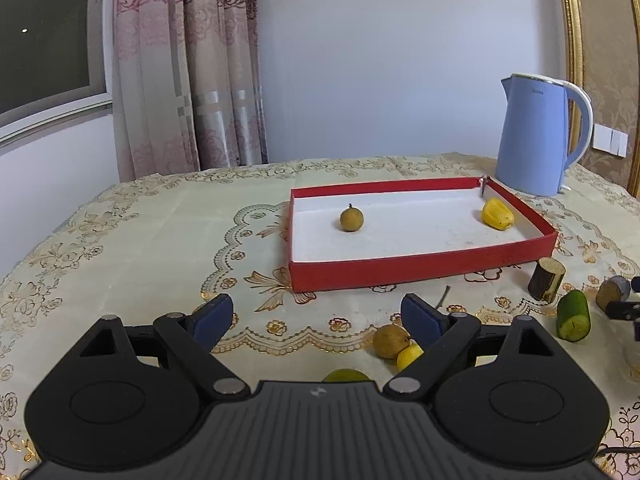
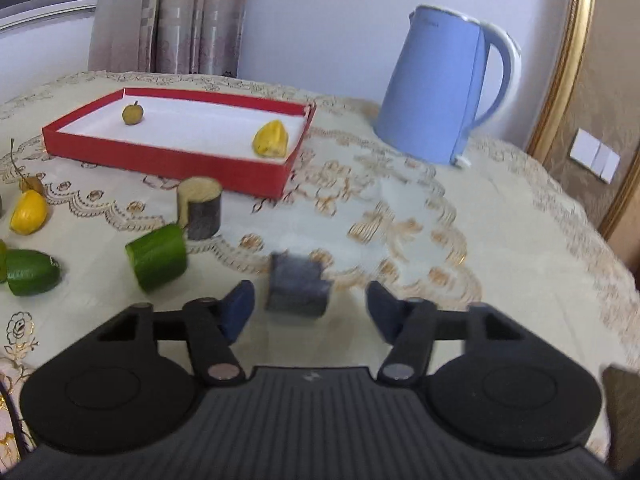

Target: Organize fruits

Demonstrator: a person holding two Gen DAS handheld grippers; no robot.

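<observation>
A red tray (image 1: 420,270) with a white floor holds a brown round fruit (image 1: 351,219) and a yellow piece (image 1: 497,213). It also shows in the right wrist view (image 2: 168,160). My left gripper (image 1: 318,318) is open and empty above the cloth; a brown fruit (image 1: 390,341) and a yellow one (image 1: 408,356) lie by its right finger. My right gripper (image 2: 310,310) is open around a dark cylinder piece (image 2: 298,284), not touching it. Another dark cylinder (image 2: 200,208), two green pieces (image 2: 158,258) (image 2: 32,272) and a yellow fruit (image 2: 28,212) lie to its left.
A blue kettle (image 1: 536,136) stands behind the tray at the right; it also shows in the right wrist view (image 2: 444,88). A patterned cloth (image 1: 140,240) covers the round table. A curtain and window are at the back left, a gold frame at the right.
</observation>
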